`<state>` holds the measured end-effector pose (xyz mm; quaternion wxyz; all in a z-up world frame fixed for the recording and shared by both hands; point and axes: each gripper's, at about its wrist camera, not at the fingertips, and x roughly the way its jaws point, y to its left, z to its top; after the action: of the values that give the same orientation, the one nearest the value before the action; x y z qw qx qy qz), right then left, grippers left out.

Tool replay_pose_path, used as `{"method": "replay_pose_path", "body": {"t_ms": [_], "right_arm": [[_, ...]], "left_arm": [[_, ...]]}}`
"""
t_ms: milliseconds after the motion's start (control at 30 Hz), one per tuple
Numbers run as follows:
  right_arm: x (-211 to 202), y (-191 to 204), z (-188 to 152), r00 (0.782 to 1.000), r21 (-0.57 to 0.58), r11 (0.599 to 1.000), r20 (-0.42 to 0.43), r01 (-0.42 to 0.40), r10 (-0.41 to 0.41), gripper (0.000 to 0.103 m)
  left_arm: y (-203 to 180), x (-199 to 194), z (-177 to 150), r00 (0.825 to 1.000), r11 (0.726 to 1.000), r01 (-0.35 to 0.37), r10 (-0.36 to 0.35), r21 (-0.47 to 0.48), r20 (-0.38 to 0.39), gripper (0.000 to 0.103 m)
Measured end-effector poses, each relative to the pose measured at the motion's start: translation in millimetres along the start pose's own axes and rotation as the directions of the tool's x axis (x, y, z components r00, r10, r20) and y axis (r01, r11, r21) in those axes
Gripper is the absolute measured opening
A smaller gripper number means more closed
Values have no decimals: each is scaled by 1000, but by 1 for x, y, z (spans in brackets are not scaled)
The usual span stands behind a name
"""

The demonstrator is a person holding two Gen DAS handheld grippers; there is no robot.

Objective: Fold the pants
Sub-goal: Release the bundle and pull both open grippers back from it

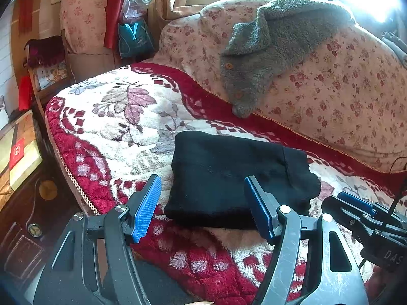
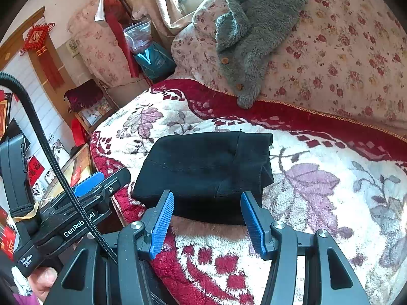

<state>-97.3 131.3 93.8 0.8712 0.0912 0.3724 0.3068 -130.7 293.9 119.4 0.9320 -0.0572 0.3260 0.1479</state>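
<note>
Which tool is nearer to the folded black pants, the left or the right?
Roughly equal, perhaps the right. The right tool is open at the near edge of the black pants. The left tool, also open, sits at their near left corner.

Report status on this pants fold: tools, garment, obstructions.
Left tool open, empty. Right tool open, empty. Black pants lie folded in a compact stack on the blanket. Nothing in the way.

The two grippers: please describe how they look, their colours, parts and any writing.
Both, the left gripper and right gripper, have black frames, silver pivot bolts and ribbed blue pads. The left one's body reads "GenRob" and "Data Acquisition System"; a black braided cable runs along it.
</note>
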Motion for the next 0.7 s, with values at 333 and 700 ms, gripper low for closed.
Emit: {"method": "replay_pose_path", "body": {"t_ms": [333,700], "right_arm": [[9,1,0,1000,4,1000,-15,-11,11,53],[15,8,1,1000,-12,1000,-24,-15,15,53]], "left_arm": [[4,2,-1,1000,1000,-11,11,-7,-2,68],[7,3,-2,1000,1000,-18,17,-22,-2,68]]}}
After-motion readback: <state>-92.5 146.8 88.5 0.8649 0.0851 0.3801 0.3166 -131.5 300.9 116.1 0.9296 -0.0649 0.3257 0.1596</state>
